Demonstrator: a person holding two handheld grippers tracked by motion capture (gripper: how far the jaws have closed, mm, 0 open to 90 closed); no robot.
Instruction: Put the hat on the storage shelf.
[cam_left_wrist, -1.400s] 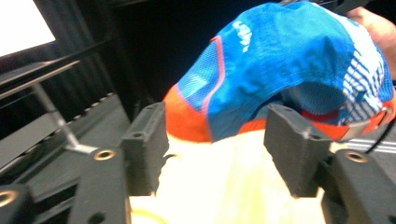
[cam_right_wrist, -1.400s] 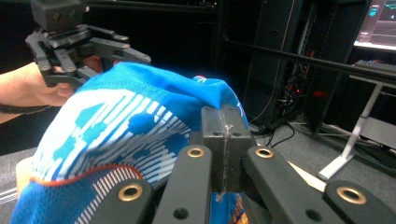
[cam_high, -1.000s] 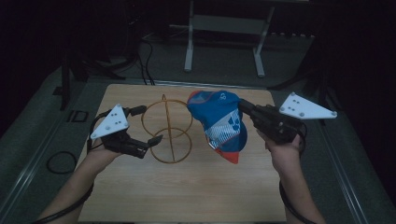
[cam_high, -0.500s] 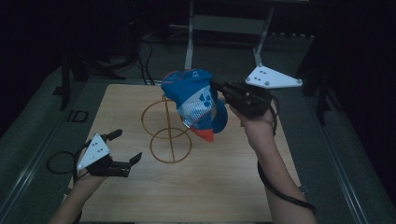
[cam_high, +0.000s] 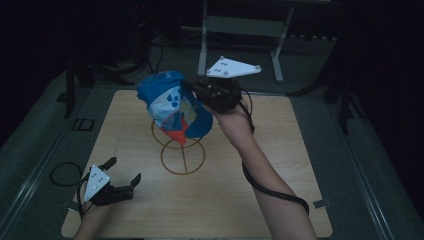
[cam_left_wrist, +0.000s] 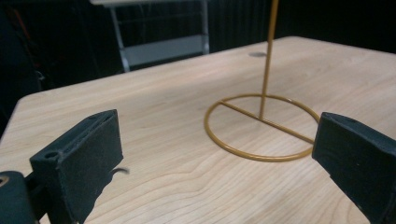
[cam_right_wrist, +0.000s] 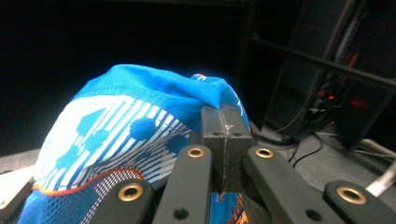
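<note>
The blue cap (cam_high: 172, 105) is pinched tight at its fabric by the right gripper (cam_high: 200, 92), jaws fully closed on it, and it's held up in the air over the top of the gold wire stand (cam_high: 182, 150) near the middle of the worktop (cam_high: 280, 165). The left gripper (cam_high: 122, 175) is parked low by the near left corner, jaws spread wide with nothing between them, and the stand's ring base is seen just ahead of it.

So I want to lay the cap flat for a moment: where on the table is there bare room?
The table has bare wood right of the wire stand, between it and the right forearm, and along the far left edge. The middle is crowded: the cap hangs over the stand in the right gripper. The left gripper takes the near left corner.
</note>
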